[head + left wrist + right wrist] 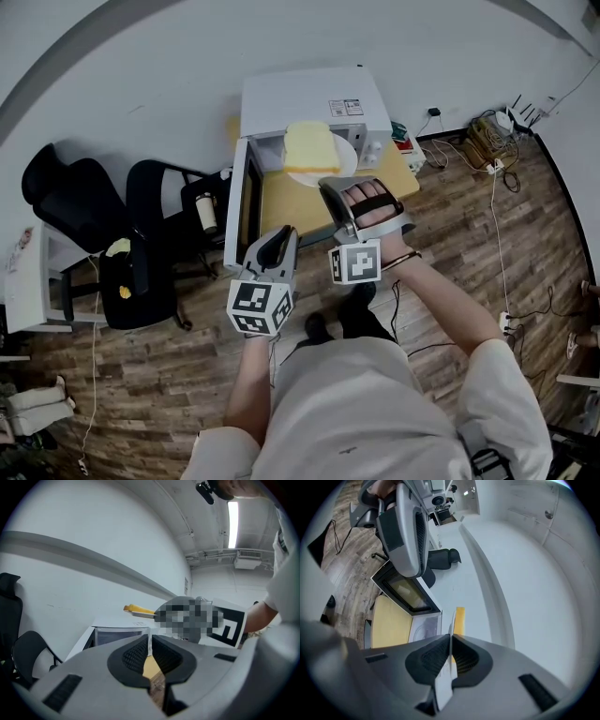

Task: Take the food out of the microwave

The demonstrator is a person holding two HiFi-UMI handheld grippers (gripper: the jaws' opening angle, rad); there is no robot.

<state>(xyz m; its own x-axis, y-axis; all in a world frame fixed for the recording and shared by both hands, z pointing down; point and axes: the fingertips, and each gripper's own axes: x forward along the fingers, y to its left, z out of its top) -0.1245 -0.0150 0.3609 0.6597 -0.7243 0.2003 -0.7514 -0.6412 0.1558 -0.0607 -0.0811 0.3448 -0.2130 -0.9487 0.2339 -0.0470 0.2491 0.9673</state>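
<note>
A white plate (pixel 345 157) bearing a pale yellow slab of food (pixel 309 147) hangs in front of the white microwave (pixel 314 98), whose door (pixel 242 202) stands open to the left. My right gripper (pixel 333 187) is shut on the plate's near rim. In the right gripper view the plate (pixel 452 620) shows edge-on between the pads of that gripper (pixel 450 651), with the food (pixel 460 618) just beyond. My left gripper (pixel 280 238) hovers lower left of the plate, shut and holding nothing. In the left gripper view, past its own pads (pixel 149 648), I see the food (pixel 138 609).
The microwave sits on a small yellow wooden table (pixel 305 206). Two black chairs (pixel 141 253) and a cup (pixel 204 213) stand left of the open door. Cables and a power strip (pixel 492 141) lie on the wood floor at right. A white wall runs behind.
</note>
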